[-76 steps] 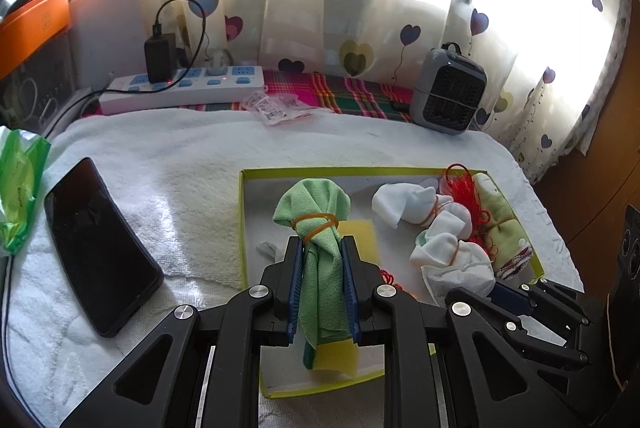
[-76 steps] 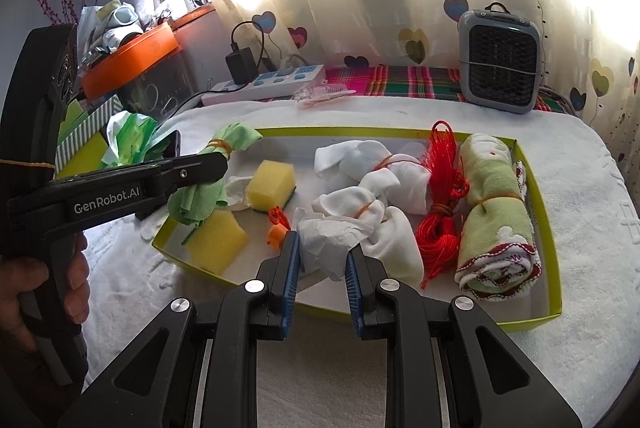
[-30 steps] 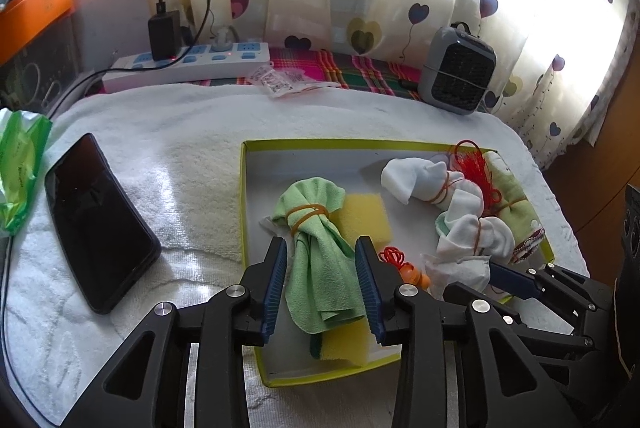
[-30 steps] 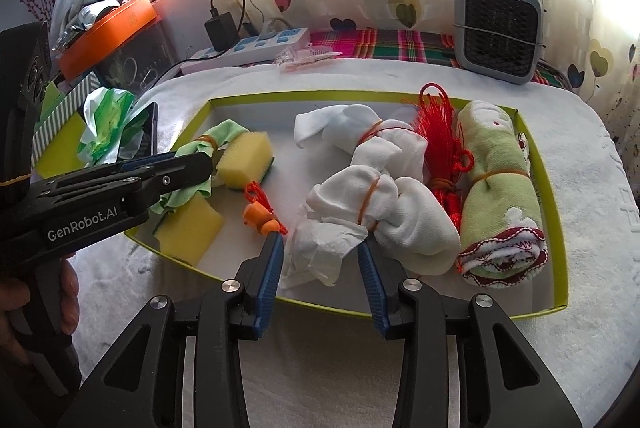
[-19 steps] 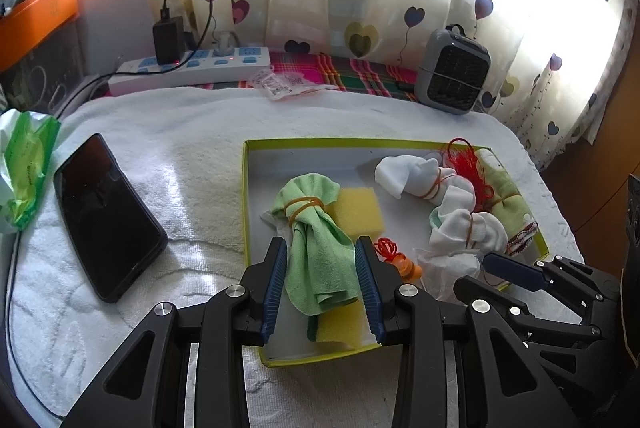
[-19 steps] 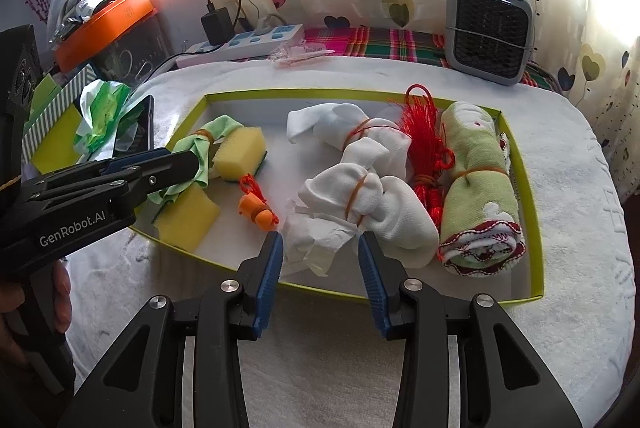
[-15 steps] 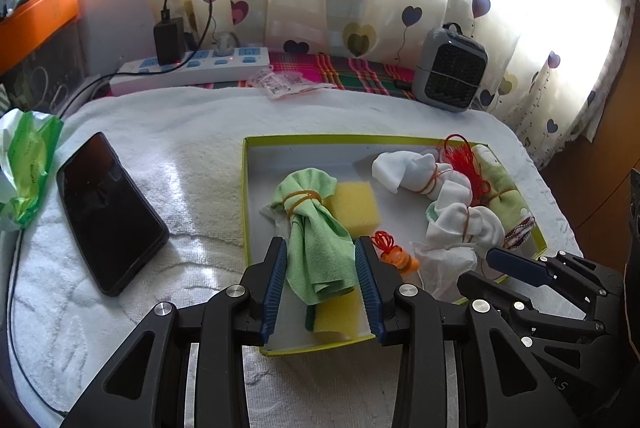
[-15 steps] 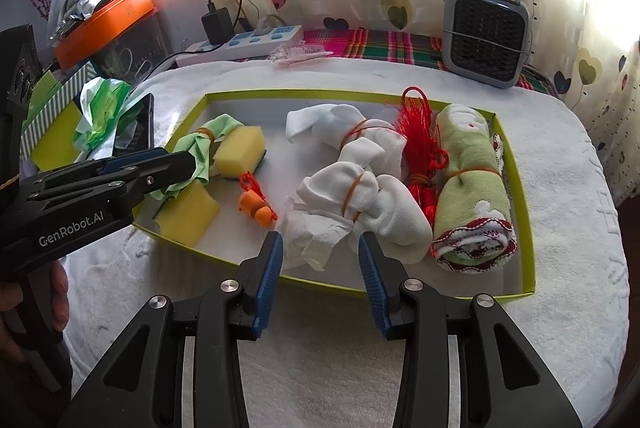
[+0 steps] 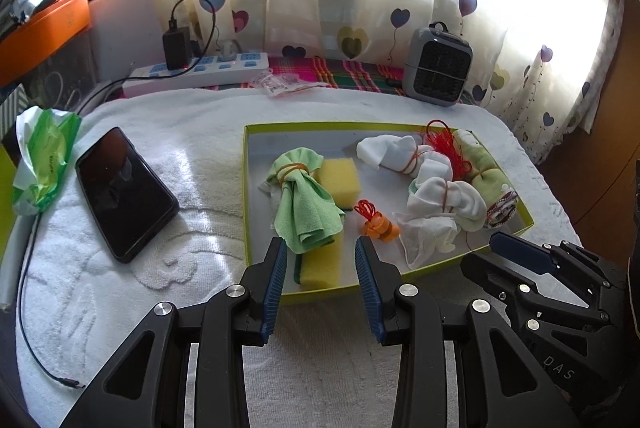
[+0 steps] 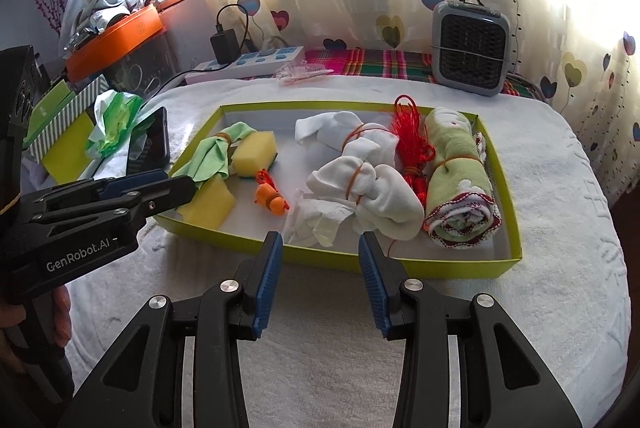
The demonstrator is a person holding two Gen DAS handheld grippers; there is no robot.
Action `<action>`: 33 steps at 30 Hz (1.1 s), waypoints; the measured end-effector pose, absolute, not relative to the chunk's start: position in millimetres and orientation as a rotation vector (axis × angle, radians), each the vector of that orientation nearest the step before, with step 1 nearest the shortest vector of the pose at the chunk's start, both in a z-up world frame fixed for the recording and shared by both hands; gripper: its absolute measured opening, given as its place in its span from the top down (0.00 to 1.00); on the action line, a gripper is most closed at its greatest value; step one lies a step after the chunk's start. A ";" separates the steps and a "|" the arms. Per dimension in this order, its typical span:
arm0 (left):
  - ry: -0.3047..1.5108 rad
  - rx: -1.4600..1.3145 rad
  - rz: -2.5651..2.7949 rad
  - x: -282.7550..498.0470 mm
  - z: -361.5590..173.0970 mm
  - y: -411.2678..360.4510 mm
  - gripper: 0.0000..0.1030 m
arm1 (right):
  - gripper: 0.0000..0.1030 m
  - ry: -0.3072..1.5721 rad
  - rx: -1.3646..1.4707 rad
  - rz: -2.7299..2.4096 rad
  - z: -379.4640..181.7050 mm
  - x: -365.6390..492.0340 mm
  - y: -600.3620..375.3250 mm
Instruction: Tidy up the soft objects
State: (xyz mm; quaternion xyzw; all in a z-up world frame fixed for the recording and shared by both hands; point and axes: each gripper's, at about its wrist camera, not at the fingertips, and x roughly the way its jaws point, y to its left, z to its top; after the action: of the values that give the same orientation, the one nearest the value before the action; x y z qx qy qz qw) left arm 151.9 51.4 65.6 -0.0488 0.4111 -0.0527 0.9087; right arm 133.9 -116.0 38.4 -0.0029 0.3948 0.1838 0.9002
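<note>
A lime-green tray (image 9: 245,188) (image 10: 408,262) holds the soft items. In it lie a green cloth bundle (image 9: 302,202) (image 10: 210,158) tied with a rubber band, two yellow sponges (image 9: 340,178) (image 9: 320,266), a small orange toy (image 9: 378,224) (image 10: 270,200), two white tied bundles (image 9: 444,198) (image 10: 368,188), a red tassel (image 10: 412,140) and a rolled green towel (image 10: 456,172). My left gripper (image 9: 321,248) is open and empty, just short of the tray's near edge. My right gripper (image 10: 321,242) is open and empty, before the tray's near rim.
A black phone (image 9: 122,192) and a green wrapper (image 9: 42,156) lie left of the tray on the white towel-covered table (image 9: 180,268). A power strip (image 9: 200,68) and a small grey heater (image 9: 436,72) stand at the back by the curtain.
Both grippers opened, letting go of the green cloth bundle and the white bundle, then drew back toward the near side. The bundles now lie in the tray.
</note>
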 end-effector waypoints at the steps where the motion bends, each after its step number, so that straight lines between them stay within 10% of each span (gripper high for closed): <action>1: 0.845 -0.104 -0.109 148.7 66.2 51.0 0.67 | 0.60 0.811 -0.003 0.379 39.4 131.9 -116.8; 33: 0.923 -0.051 -0.050 80.0 15.2 26.2 0.64 | 0.50 0.869 -0.040 0.262 4.7 90.2 -139.6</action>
State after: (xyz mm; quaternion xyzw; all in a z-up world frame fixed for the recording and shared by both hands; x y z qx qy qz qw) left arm 80.0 26.2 15.2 -0.0244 0.4452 -0.0241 0.8948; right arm 90.2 -139.6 4.7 -0.0195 0.4195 0.1266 0.8987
